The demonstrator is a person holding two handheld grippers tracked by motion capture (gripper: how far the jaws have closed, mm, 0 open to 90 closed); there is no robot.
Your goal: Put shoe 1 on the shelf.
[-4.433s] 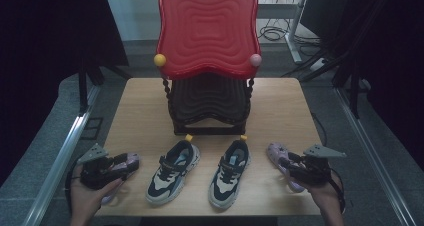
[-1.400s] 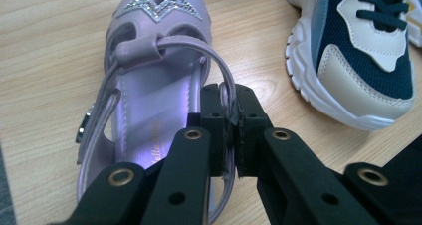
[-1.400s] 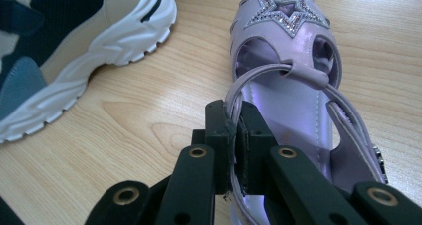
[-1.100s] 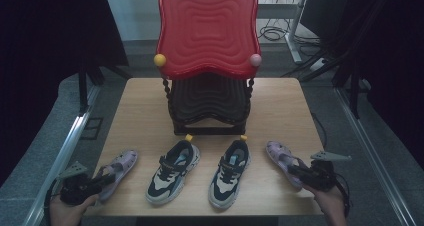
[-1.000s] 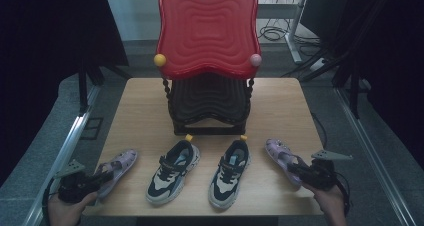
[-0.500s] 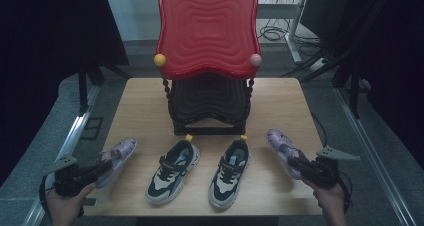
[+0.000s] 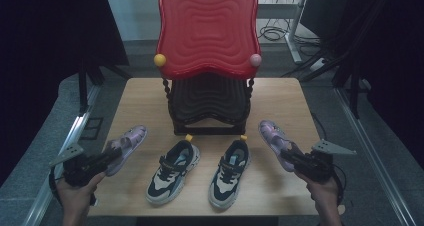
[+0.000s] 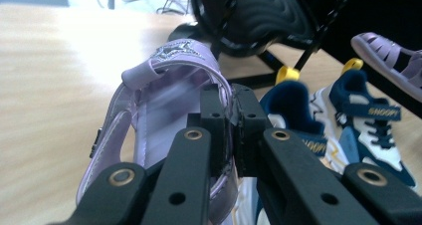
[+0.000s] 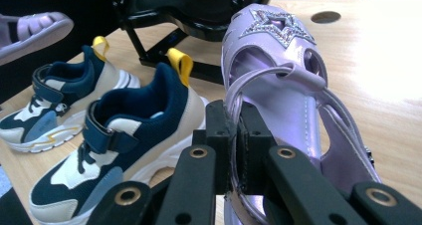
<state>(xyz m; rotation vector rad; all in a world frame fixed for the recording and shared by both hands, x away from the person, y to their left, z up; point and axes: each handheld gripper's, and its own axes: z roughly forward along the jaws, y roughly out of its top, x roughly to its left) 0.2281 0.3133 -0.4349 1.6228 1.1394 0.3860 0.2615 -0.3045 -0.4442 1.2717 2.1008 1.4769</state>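
- left sandal [image 7: 125, 147]: near-left of table, your left gripper [image 7: 107, 158] clamped on its side edge; light, soft strap, likely to swing.
- right sandal [image 7: 274, 141]: near-right, right gripper [image 7: 290, 157] clamped likewise.
- hold at the stiffer sole rim.
- table [image 7: 280, 98]: smooth wood; sneakers [image 7: 200, 172] between, shoe rack [image 7: 209, 93] far.

Open tabletop [image 7: 280, 93] is left at both outer sides of the red-backed chair [image 7: 207, 61]. The front middle is blocked by two navy sneakers [image 7: 172, 171].
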